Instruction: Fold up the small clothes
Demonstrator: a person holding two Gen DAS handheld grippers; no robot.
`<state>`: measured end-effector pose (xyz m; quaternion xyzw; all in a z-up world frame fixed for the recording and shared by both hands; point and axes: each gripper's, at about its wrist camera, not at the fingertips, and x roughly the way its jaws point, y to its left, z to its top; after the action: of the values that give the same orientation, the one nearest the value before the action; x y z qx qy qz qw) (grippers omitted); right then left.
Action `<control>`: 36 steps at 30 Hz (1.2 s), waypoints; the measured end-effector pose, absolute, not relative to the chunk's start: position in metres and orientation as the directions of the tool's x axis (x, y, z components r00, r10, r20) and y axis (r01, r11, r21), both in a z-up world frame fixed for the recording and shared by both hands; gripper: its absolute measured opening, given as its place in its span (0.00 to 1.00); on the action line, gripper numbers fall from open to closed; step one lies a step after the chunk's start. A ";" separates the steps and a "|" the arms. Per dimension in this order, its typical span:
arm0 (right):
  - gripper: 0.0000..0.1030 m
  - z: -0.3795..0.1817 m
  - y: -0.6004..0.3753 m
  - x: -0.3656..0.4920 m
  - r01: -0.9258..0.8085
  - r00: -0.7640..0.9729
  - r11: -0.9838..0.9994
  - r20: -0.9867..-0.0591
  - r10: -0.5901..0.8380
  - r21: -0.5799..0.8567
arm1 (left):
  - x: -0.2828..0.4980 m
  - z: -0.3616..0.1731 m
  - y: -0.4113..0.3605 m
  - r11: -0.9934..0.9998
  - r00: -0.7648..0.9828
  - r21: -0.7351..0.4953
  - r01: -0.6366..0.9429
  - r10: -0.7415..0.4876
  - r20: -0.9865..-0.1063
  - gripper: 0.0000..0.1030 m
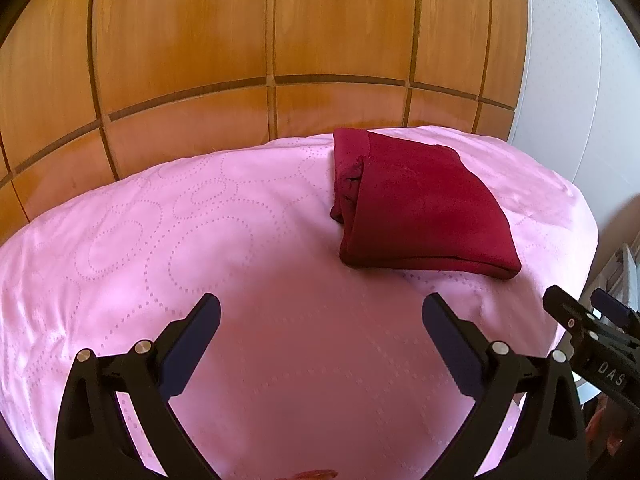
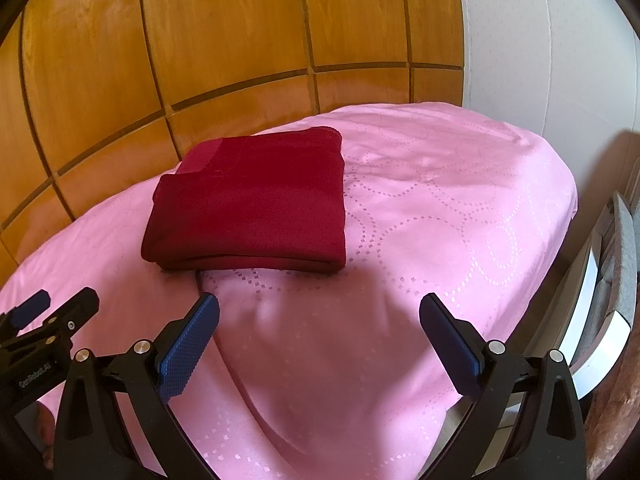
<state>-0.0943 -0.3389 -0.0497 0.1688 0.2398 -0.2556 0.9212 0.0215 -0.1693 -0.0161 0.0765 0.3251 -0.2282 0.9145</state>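
Left wrist view: the dark red folded garment of soft knit fabric [image 1: 424, 208] lies flat on the pink bedspread with a dotted oval pattern [image 1: 200, 240], toward the far edge of the bed and right of the view's centre. The garment forms a compact, roughly rectangular stack of several layers. Its long axis runs from the far edge of the bed toward the near right. The open layered ends face left; a smooth folded edge faces the camera.

Right wrist view: the same garment [image 2: 248, 204] sits left of centre, close to the far edge of the bed, with one fold edge facing the camera and a lighter red band at its far left corner.

The left gripper [image 1: 320, 320] hovers above the bedspread, clear of the garment, on its near side. Its black jaws stand wide apart and hold nothing. The dark blue pads [image 1: 192, 344] face inward. The right gripper [image 2: 320, 320] has the same pose: jaws spread wide, empty, above bare bedspread [image 2: 440, 208] on the near side of the garment. Its blue pads [image 2: 188, 352] carry a fine diamond-grid texture. Each gripper appears at the edge of the other's view, so the two stand side by side, near each other.

The bedspread is smooth and slightly glossy, with shallow wrinkles. Beyond the far edge of the bed stands a glossy orange-brown wooden panelled wall [image 1: 180, 40]. A white textured wall [image 2: 540, 40] adjoins it on the right.
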 end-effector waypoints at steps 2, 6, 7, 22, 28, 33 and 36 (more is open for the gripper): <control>0.96 -0.049 -0.339 -0.094 0.552 0.755 0.812 -0.527 -0.391 0.189 | 0.021 -0.016 -0.169 0.885 0.685 -0.009 0.465 -0.366 -0.630 0.98; 0.96 -0.050 -0.342 -0.092 0.546 0.757 0.817 -0.528 -0.385 0.188 | 0.023 -0.019 -0.169 0.888 0.682 -0.009 0.460 -0.360 -0.636 0.98; 0.96 -0.050 -0.342 -0.092 0.546 0.757 0.817 -0.528 -0.384 0.188 | 0.024 -0.019 -0.169 0.888 0.680 -0.009 0.460 -0.359 -0.639 0.98; 0.96 -0.049 -0.341 -0.092 0.547 0.756 0.817 -0.528 -0.386 0.186 | 0.021 -0.019 -0.172 0.882 0.680 0.009 0.470 -0.356 -0.641 0.98; 0.96 -0.049 -0.342 -0.092 0.545 0.757 0.818 -0.529 -0.384 0.185 | 0.019 -0.017 -0.174 0.879 0.685 0.024 0.477 -0.354 -0.637 0.98; 0.96 -0.048 -0.342 -0.092 0.538 0.762 0.822 -0.525 -0.379 0.188 | 0.017 -0.015 -0.175 0.877 0.692 0.027 0.480 -0.359 -0.626 0.98; 0.96 -0.047 -0.343 -0.093 0.536 0.764 0.823 -0.524 -0.377 0.190 | 0.017 -0.014 -0.176 0.875 0.684 0.022 0.484 -0.362 -0.633 0.98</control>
<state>-0.0926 -0.3426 -0.0473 0.1666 0.2389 -0.2468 0.9243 0.0174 -0.1763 -0.0145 0.0940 0.3228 -0.2317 0.9128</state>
